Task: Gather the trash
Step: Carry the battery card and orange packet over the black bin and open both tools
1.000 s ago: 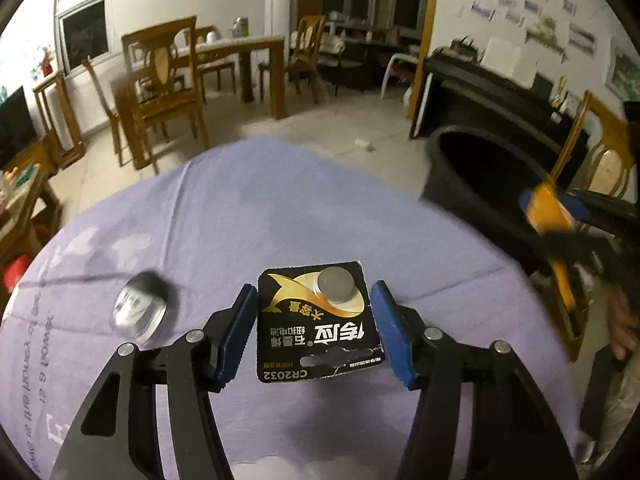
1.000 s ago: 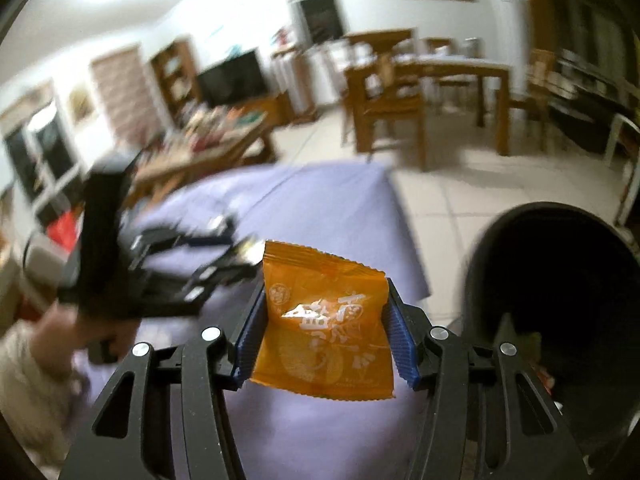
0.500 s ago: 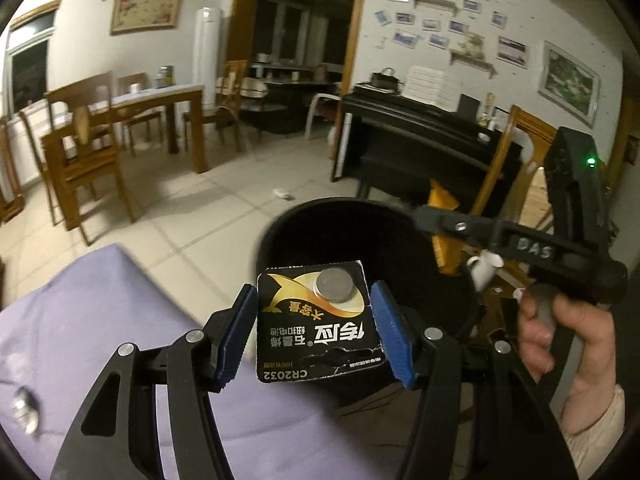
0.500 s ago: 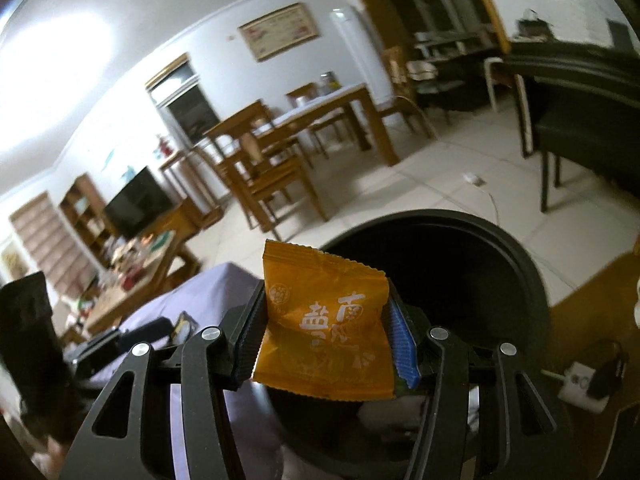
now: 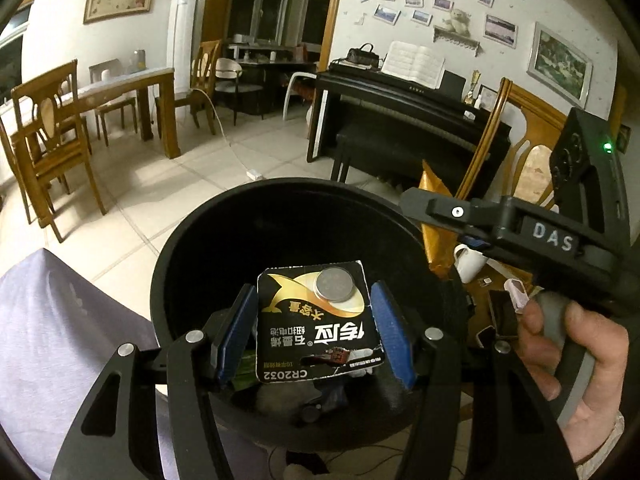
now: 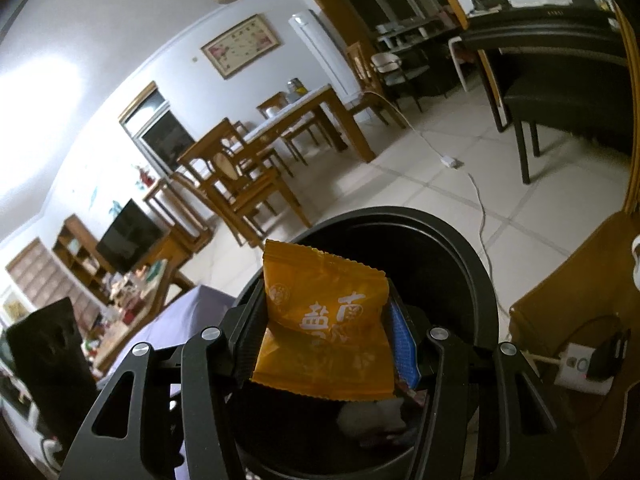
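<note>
My left gripper is shut on a black CR2032 button-battery card and holds it over the open mouth of a round black trash bin. My right gripper is shut on an orange snack wrapper and holds it over the same bin. In the left wrist view the right gripper's body and the hand holding it reach in from the right, with the orange wrapper over the bin's far rim. Trash lies at the bin's bottom.
The purple-covered table lies left of the bin. A wooden chair and a black piano stand behind it. A dining table with chairs stands across the tiled floor. A white power strip lies beside the bin.
Both grippers have swung from over the purple table to over the bin, still holding the battery card and the orange wrapper. The bin now fills the lower view.
</note>
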Motion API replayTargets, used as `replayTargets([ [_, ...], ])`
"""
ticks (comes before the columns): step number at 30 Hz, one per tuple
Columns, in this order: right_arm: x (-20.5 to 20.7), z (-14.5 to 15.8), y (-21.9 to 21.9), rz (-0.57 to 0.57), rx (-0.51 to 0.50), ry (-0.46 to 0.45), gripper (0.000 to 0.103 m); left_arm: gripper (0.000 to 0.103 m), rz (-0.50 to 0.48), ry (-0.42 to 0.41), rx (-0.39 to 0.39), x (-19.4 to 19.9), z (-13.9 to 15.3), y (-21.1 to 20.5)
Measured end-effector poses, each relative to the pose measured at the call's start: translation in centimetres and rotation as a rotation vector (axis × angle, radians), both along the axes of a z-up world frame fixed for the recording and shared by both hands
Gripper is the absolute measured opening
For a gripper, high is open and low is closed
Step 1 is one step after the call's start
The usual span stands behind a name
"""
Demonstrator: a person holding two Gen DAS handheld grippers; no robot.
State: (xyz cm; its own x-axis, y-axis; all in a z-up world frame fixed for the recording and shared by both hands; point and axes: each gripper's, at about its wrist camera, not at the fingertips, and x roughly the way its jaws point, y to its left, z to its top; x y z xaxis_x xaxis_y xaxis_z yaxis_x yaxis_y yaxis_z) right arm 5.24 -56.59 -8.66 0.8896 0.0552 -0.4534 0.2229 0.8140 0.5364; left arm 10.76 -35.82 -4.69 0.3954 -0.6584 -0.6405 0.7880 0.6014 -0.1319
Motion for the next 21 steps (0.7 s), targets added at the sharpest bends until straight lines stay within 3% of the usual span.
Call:
replayTargets([
  [2, 0.0, -0.4, -0.5, -0.001, 0.032, 0.006, 0.069, 0.063, 0.004, -0.006, 0.016, 0.2, -0.1, -0.3],
  [3, -0.1, -0.6, -0.8, -0.010, 0.044, 0.002, 0.076, 0.074, 0.010, -0.013, 0.027, 0.2, -0.2, -0.6],
  [5, -0.2, -0.6, -0.9, -0.011, 0.048, -0.007, 0.077, 0.089, 0.029, -0.033, 0.031, 0.1, -0.1, -0.8],
  [6, -0.2, -0.5, -0.8, -0.008, 0.045, -0.007, 0.077, 0.091, 0.032, -0.042, 0.027, 0.0, -0.1, -0.7],
  [14, 0.1, 0.1, 0.5, 0.014, 0.041, -0.014, 0.078, 0.096, 0.039, -0.069, 0.020, -0.8, 1.0, 0.3],
  [21, 1.2, 1.2, 3.6, 0.073, 0.002, -0.007, 0.085, 0.098, 0.110, -0.106, 0.011, -2.8, 2.7, 5.3],
])
